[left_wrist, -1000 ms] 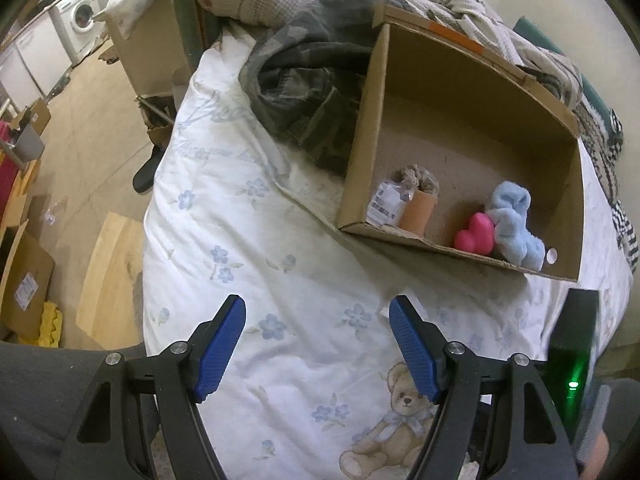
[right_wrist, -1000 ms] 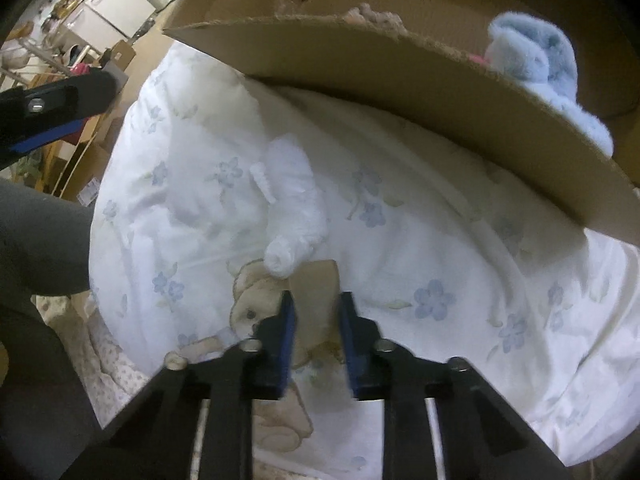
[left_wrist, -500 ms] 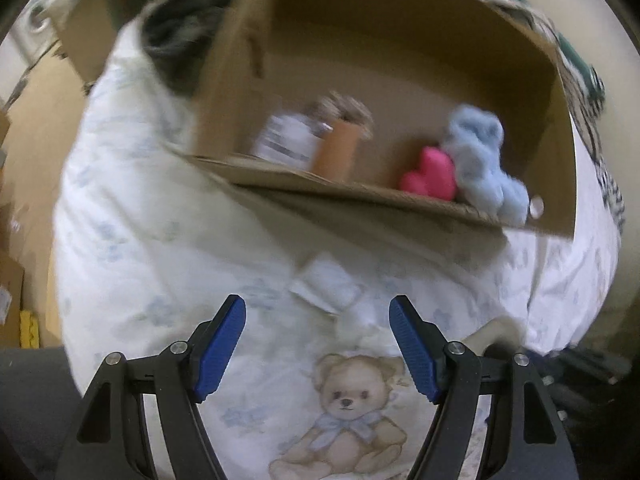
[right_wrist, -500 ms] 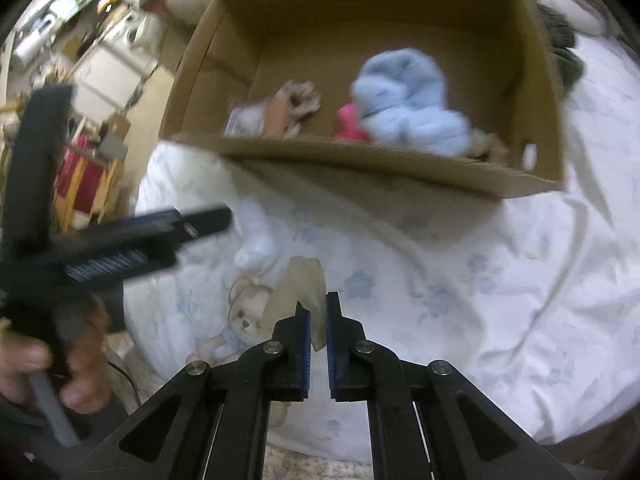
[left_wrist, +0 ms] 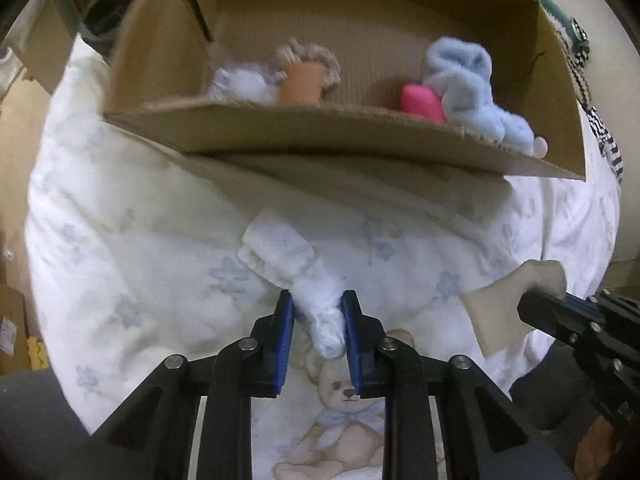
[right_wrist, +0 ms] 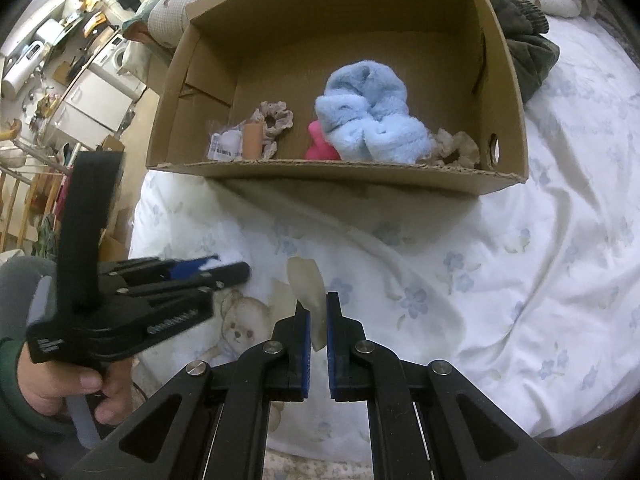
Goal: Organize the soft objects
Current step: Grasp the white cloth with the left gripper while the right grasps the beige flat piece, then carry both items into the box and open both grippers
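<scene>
My left gripper (left_wrist: 318, 322) is shut on a white fuzzy sock (left_wrist: 296, 268) lying on the bed in front of the cardboard box (left_wrist: 320, 132). My right gripper (right_wrist: 316, 320) is shut on a flat beige sponge piece (right_wrist: 306, 286), held above the bedsheet; it also shows at the right of the left wrist view (left_wrist: 516, 300). The left gripper (right_wrist: 212, 270) appears at the left of the right wrist view. In the box (right_wrist: 340, 168) lie a light blue fluffy item (right_wrist: 368, 116), a pink heart (right_wrist: 320, 148), a beige scrunchie (right_wrist: 274, 120), an orange roll (right_wrist: 253, 140) and a white tagged item (right_wrist: 226, 146).
The white floral bedsheet (right_wrist: 500, 260) with a teddy bear print (left_wrist: 344, 412) covers the bed. Dark clothing (right_wrist: 524, 48) lies behind the box. The room floor with boxes and appliances (right_wrist: 92, 96) is off the bed's left edge.
My left gripper moved toward the box and shut on the white sock. My right gripper shut on the beige sponge piece and lifted it off the sheet.
</scene>
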Demonstrator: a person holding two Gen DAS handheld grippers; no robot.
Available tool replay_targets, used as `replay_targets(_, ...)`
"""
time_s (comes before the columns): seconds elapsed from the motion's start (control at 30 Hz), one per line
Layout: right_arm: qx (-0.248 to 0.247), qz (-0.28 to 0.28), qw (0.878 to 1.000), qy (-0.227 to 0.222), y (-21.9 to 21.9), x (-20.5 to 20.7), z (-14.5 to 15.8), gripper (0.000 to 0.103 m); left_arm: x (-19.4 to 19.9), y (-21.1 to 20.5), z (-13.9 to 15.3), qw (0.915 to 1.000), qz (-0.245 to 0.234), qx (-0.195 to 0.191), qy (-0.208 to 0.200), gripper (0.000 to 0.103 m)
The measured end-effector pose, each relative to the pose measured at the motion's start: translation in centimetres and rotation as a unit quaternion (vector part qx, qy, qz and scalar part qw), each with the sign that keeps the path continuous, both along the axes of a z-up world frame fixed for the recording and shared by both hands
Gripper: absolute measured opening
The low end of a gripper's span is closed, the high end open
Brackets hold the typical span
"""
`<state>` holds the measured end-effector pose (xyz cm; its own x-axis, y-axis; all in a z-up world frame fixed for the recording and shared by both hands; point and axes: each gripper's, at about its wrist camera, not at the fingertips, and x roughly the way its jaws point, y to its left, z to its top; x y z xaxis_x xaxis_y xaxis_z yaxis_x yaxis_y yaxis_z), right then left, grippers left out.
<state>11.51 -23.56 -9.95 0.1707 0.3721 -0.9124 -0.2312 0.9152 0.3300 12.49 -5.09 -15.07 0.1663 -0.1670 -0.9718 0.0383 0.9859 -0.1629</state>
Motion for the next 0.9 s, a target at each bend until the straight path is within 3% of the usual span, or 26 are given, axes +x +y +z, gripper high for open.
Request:
replay_targets(0.13, 0.004, -0.005, 1.0, -0.003, -0.1, 0.0, 0.2, 0.008, -0.7, 1.2, 1.0, 0.9998, 0.018, -0.01, -0.009, 0.021)
replay_targets(0.5, 0.008, -0.001, 1.0, -0.011, 0.4, -0.1, 0.7, 0.008, -2.4, 1.9, 3.1, 0.9979, 0.018, 0.042, -0.046, 0.021)
replay_targets(0.77, 0.048, -0.003, 0.997, -0.053, 1.1, 0.1, 3.6, 0.008, -3.2, 2.2, 8.1, 0.9905, 0.01, 0.067, -0.12, 0.021)
replay_targets(0.9, 0.074, -0.01, 0.994, -0.079, 1.0, 0.5, 5.3, 0.008, -3.2, 1.7, 10.5, 0.9871, -0.007, 0.06, -0.148, 0.021)
